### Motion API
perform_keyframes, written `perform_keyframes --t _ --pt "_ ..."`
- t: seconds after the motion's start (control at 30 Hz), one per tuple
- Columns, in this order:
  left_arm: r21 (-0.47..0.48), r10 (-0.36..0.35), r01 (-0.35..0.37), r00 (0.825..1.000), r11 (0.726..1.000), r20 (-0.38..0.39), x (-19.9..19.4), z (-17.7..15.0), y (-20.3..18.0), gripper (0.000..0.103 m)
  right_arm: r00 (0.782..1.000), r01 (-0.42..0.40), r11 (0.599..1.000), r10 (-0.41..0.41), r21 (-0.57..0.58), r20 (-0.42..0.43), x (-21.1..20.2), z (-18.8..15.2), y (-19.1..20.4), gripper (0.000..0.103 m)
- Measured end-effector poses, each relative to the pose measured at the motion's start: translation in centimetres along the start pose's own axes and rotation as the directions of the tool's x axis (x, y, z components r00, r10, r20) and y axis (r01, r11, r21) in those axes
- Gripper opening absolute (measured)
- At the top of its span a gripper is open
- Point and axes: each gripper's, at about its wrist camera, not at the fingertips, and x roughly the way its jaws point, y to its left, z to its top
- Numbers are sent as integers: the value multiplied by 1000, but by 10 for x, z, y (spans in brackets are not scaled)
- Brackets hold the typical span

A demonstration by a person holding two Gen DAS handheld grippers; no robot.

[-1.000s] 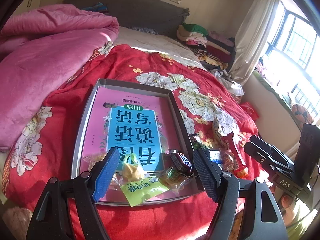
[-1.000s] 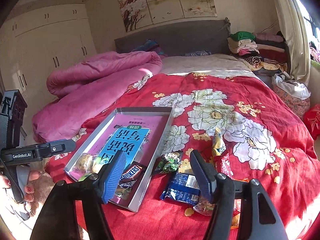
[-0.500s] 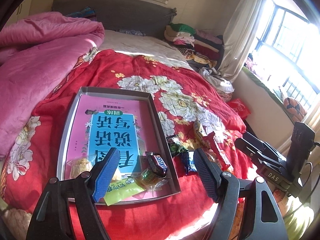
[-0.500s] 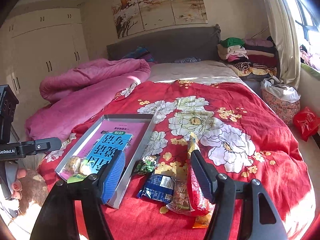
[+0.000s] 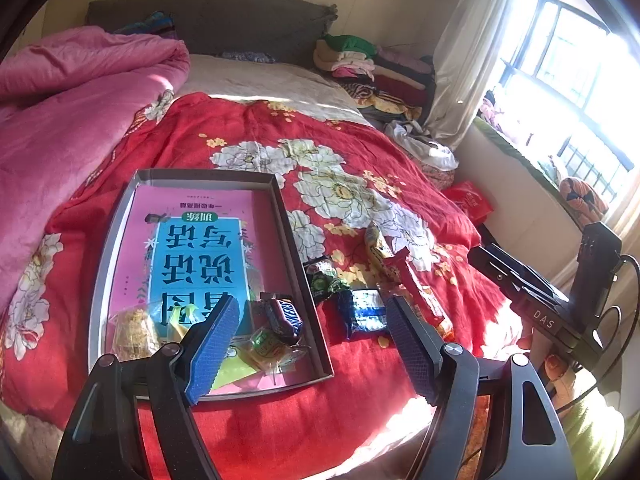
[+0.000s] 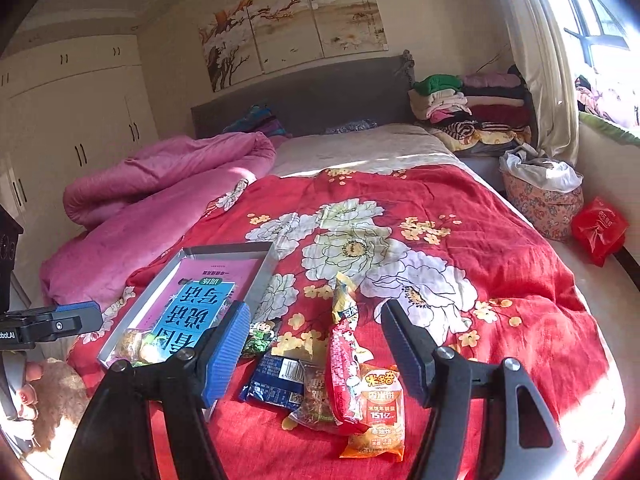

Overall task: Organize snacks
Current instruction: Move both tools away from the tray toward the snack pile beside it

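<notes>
A grey tray with a pink and blue book in it lies on the red flowered bedspread; it also shows in the right wrist view. A Snickers bar, a green candy and a yellow snack lie at its near end. Loose snacks lie right of the tray: a green pack, a blue pack, a red stick pack, an orange bag. My left gripper is open and empty above the tray's near right corner. My right gripper is open and empty above the loose snacks.
A pink quilt is heaped on the left of the bed. Folded clothes are stacked at the head on the right. A basket of laundry and a red bag sit beside the bed near the window.
Both grippers have drawn back and swung right; the tray has slid left in both views and the loose snacks now lie between the right gripper's fingers. Both stay open.
</notes>
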Motion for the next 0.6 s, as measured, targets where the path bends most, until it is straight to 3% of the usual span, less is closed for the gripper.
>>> perform_keyframes --t 0.6 --pt "69 -10 17 995 997 -96 43 -8 -46 78 997 39 999 -38 6 -65 15 -13 -22 68"
